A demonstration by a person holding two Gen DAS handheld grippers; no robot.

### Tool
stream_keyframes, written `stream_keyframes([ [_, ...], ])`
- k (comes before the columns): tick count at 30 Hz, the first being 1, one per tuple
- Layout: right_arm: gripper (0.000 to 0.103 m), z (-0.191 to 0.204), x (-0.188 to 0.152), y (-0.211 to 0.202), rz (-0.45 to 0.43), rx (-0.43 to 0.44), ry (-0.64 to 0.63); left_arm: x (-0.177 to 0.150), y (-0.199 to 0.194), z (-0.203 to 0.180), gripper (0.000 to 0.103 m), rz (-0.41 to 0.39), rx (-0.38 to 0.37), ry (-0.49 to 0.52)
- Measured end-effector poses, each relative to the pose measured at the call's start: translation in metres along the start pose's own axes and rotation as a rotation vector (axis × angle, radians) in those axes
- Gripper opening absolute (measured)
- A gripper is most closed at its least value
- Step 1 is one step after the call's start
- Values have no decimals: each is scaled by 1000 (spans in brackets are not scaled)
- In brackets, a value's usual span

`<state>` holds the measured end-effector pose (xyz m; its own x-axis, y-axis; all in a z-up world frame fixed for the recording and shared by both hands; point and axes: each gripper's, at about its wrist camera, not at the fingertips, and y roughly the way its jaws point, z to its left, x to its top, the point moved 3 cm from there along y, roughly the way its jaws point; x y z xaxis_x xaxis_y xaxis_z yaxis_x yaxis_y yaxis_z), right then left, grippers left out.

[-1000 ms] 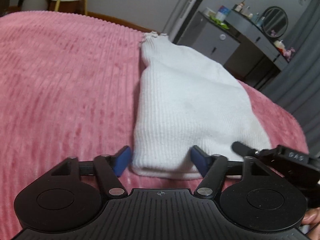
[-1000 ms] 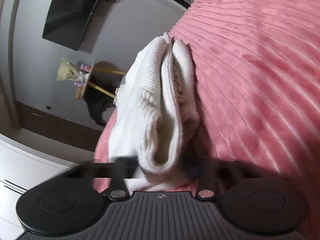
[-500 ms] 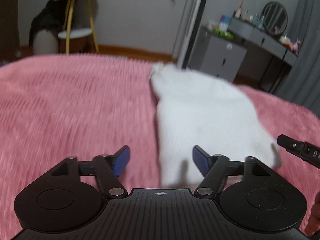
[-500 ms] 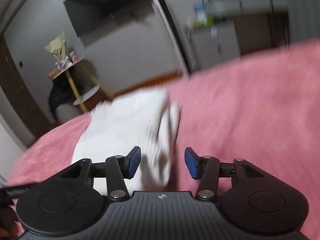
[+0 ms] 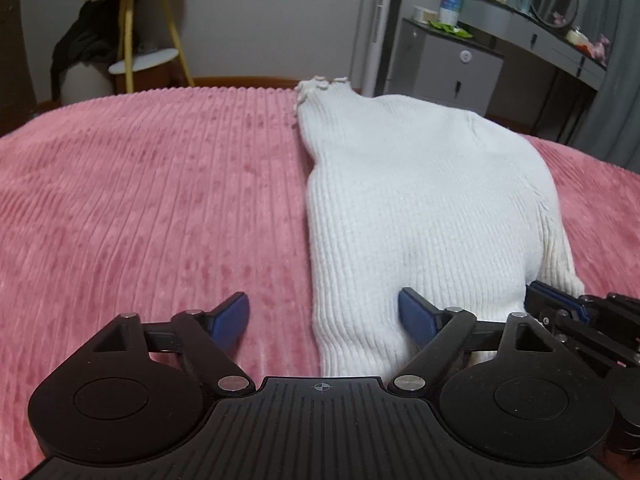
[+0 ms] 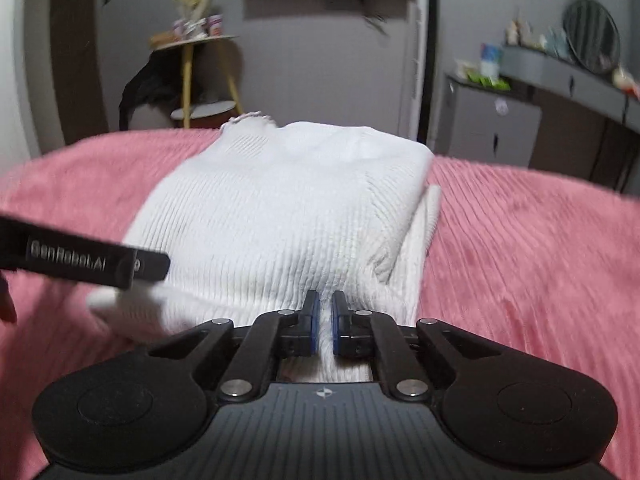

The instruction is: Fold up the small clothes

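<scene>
My right claw (image 6: 325,326) pinches the near edge of the white ribbed knit garment (image 6: 280,216), pads nearly together. My left claw (image 5: 324,318) stands spread over that edge's left corner. The garment lies folded on the pink ribbed blanket (image 5: 140,200), frilled cuff (image 5: 320,84) farthest away.

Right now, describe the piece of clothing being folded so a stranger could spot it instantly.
Find the pink ribbed bedspread. On it lies a white ribbed knit garment, folded flat, with a frilly edge at its far end. It is the only white thing on the bed.
</scene>
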<state>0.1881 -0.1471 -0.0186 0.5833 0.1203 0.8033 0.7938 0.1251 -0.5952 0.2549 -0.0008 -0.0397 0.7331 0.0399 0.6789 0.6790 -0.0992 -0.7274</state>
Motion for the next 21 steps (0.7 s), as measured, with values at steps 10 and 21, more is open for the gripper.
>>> stream_keyframes([
  [10,7,-11,10,-34,77,-76,33,-29,-54,-3,95,140,102,22],
  [21,99,10,15,-119,148,-77,17,-43,-118,-17,100,164,157,55],
])
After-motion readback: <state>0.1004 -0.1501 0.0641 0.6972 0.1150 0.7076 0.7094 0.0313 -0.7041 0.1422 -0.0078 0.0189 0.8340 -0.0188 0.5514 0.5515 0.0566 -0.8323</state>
